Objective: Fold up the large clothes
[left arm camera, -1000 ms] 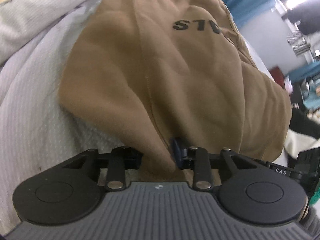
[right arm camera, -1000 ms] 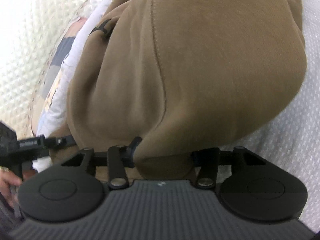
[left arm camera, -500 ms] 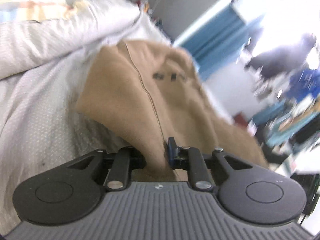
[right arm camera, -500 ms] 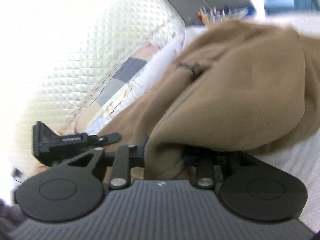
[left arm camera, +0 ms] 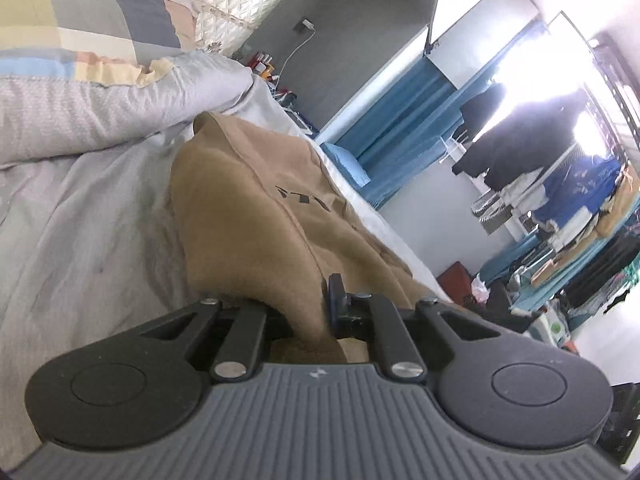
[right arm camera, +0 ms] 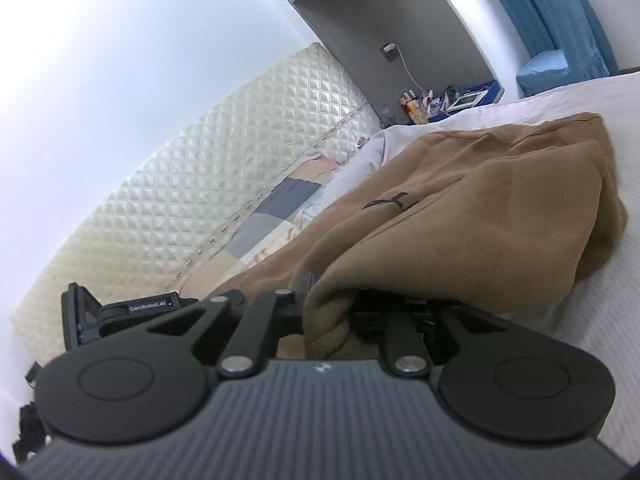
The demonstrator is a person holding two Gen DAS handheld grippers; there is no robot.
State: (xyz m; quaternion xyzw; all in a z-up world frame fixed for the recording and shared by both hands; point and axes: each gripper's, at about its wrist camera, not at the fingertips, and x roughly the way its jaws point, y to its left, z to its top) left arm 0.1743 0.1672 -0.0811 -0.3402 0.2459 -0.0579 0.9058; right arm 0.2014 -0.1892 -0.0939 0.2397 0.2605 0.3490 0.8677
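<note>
Lengthwise, the tan garment (left arm camera: 256,216) stretches toward the headboard (right arm camera: 240,152).

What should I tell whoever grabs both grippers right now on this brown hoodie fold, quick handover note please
Left gripper: jaws have just been closing and are now shut on a fold of the brown hoodie.
Right gripper: the same, jaws just closed on another part of the hoodie's edge.
Hoodie: bunched on the white bedspread, near edge lifted by both grippers, far part resting near the patchwork pillow.
Done: both grips taken.
Left: probably carry the held edge over, lay it flat, release, finish folding.
</note>
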